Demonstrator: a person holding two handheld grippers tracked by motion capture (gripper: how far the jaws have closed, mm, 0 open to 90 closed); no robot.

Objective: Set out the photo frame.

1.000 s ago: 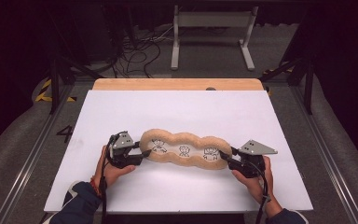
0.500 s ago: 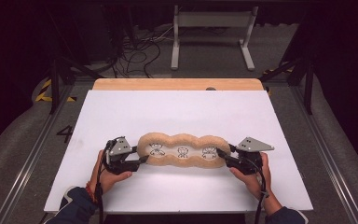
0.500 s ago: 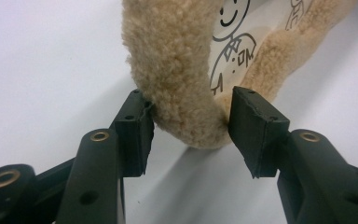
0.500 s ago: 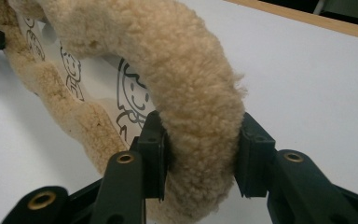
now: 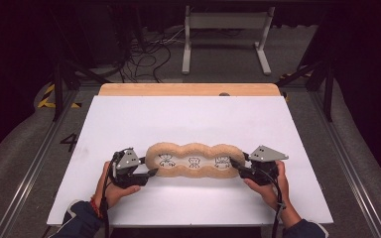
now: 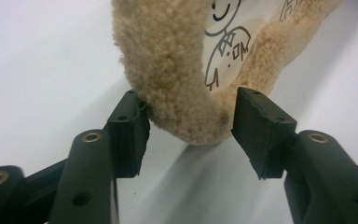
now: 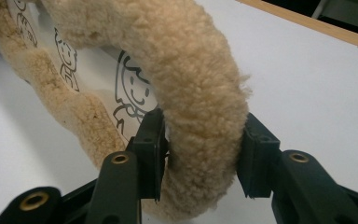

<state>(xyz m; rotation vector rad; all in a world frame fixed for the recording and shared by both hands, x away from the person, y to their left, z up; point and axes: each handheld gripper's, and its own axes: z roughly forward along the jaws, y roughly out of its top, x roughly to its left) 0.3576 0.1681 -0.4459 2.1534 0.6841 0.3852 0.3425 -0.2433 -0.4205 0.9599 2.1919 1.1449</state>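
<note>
The left gripper [image 5: 151,172] sits at the left end of a fuzzy tan pillow [image 5: 195,160]. In its own view [image 6: 189,126] we can see the left jaw just touching the fleece while the right jaw stands clear of it, so the grip is released, with the pillow's end between the jaws. Those jaws have just been opening.

The right gripper [image 5: 234,162] is at the pillow's right end. From its own camera [image 7: 200,154] both pads press into the fluffy rim, one on the inside by the printed panel and one on the outside, so we'd call that clenched on the pillow, even though the jaws have just been easing open a bit.

The pillow itself is a long lumpy thing, three rounded lobes in a row, each with a little cartoon figure drawn on a pale centre. It lies flat on the white table [image 5: 188,119], running left to right in the near half, right between the two grippers.

A hand [image 5: 110,187] holds the left gripper and another hand [image 5: 272,182] holds the right one, both coming in from the near edge. A wooden board [image 5: 188,89] runs along the table's far edge.
</note>
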